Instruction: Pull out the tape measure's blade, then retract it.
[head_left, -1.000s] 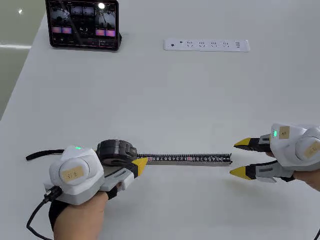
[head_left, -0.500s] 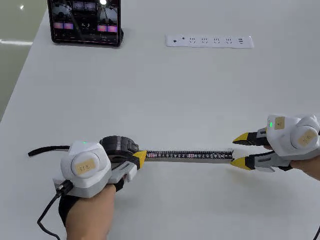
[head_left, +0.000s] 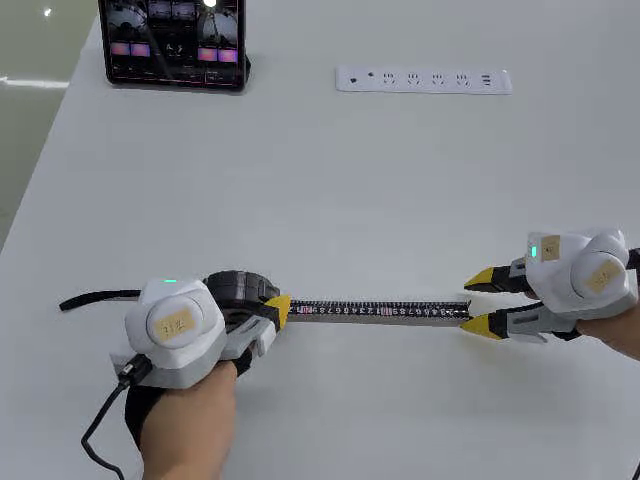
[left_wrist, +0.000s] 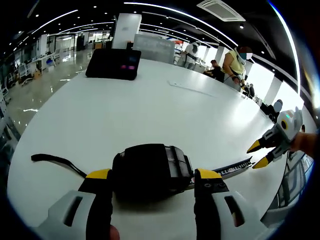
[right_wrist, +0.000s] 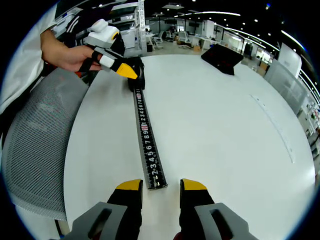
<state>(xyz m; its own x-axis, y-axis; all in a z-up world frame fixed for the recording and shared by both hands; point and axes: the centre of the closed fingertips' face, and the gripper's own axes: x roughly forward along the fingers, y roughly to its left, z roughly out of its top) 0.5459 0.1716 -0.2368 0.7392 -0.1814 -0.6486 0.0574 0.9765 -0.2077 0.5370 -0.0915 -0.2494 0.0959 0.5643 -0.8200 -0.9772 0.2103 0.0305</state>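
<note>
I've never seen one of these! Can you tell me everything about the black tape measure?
The tape measure is chunky, black and plastic-looking, lying on the white table. The left gripper clamps it from both sides. A black strap trails behind it. Its dark blade, marked with pale numbers, is pulled out flat, and its end sits between the tips of the open right gripper.
</note>
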